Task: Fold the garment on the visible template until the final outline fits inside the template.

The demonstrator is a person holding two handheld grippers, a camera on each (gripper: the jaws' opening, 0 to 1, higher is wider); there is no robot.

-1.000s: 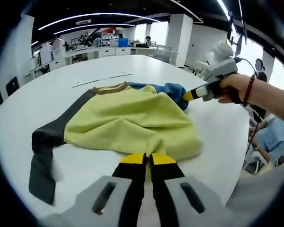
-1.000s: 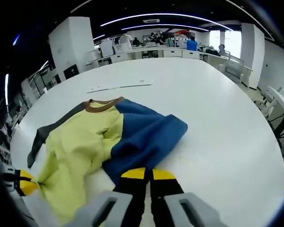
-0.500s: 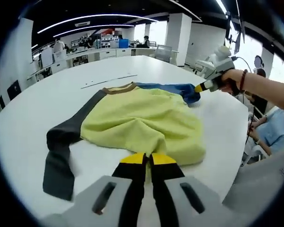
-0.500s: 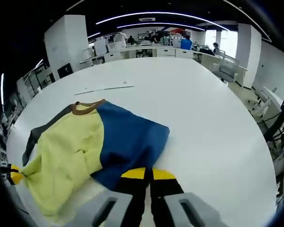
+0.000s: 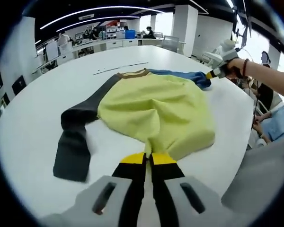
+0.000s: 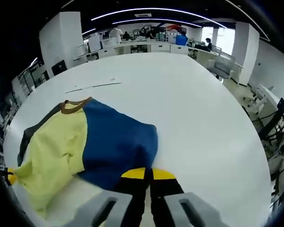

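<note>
- No brand, label or writing can be read on anything.
- A shirt (image 5: 156, 106) lies spread on a white round table (image 5: 28, 137). It has a yellow body, a dark grey sleeve, a blue sleeve and a brown collar.
- In the left gripper view, the collar points away from the camera and the hem lies nearest it, so the shirt's long axis runs along the view's depth.
- The left gripper (image 5: 148, 158) has its yellow-tipped jaws clenched on the yellow hem.
- The grey sleeve trails off to the left, bent partway along.
- The right gripper (image 6: 148, 174) has its jaws pressed together at the edge of the blue sleeve (image 6: 116, 144); the pinched fabric itself is hidden.
- A thin pale strip (image 6: 92, 86) lies on the table beyond the collar; what it is cannot be made out.
- Office desks and people in the background are too small to make out.
</note>
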